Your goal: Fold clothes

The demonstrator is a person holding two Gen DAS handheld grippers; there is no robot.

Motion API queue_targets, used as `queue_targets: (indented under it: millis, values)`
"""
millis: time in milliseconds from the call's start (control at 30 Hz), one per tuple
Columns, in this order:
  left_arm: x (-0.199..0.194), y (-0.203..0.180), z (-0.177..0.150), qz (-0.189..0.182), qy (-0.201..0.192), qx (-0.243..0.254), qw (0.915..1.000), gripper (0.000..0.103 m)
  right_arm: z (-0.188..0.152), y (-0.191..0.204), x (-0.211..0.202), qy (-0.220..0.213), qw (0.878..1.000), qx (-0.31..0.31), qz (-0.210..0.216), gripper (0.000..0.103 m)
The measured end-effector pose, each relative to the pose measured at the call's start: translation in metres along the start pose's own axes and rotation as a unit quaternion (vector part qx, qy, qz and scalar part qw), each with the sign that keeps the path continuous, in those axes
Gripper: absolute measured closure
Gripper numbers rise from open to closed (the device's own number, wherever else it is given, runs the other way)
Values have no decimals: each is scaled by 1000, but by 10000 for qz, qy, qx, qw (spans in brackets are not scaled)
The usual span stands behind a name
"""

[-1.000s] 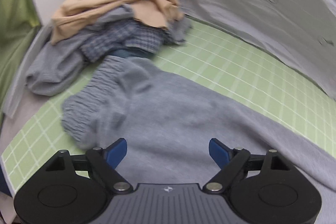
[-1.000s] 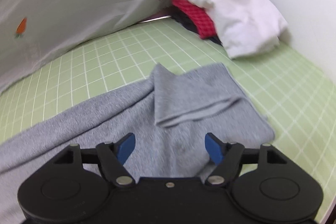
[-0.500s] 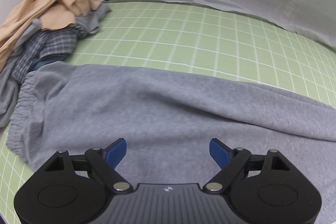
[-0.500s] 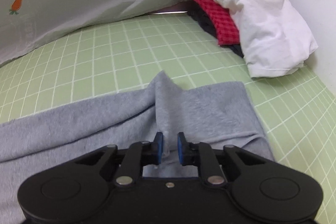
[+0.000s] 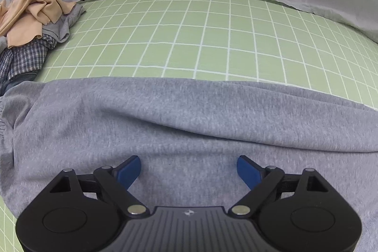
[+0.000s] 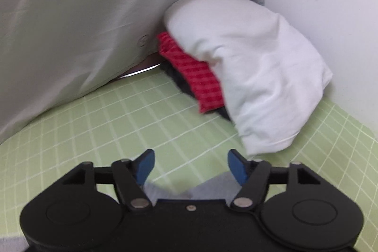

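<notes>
The gray pants (image 5: 189, 124) lay flat across the green checked mat (image 5: 200, 39), and the left gripper (image 5: 189, 169) hung over them with its fingers wide apart, while the right gripper (image 6: 190, 165) was also spread wide and held nothing.

Sweatpants (image 5: 189, 124) lie on mat (image 5: 212, 44); clothes pile (image 5: 28, 23) apparently behind-left.
</notes>
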State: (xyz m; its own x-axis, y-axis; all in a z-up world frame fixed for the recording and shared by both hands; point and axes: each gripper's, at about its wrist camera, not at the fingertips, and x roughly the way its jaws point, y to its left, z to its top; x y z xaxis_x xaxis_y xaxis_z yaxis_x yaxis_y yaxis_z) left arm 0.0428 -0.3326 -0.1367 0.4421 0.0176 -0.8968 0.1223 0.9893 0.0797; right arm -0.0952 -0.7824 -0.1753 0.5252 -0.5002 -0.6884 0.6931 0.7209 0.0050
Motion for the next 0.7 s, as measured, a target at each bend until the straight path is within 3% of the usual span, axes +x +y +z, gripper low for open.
queue_targets:
  millis: [133,333,700]
  values:
    - [-2,-6,-4,-39,-16,9,10000,11,-50,37,-22,426,9960,-557,550,24]
    - [3,-7,-5,-76,-8,-5,10000,5,-98,67,-42,893,9882,-619,1079,24]
    - [15,-13,16,-183,-194,28,9996,5,-105,113,-34,878,9733,-1537,1459,19]
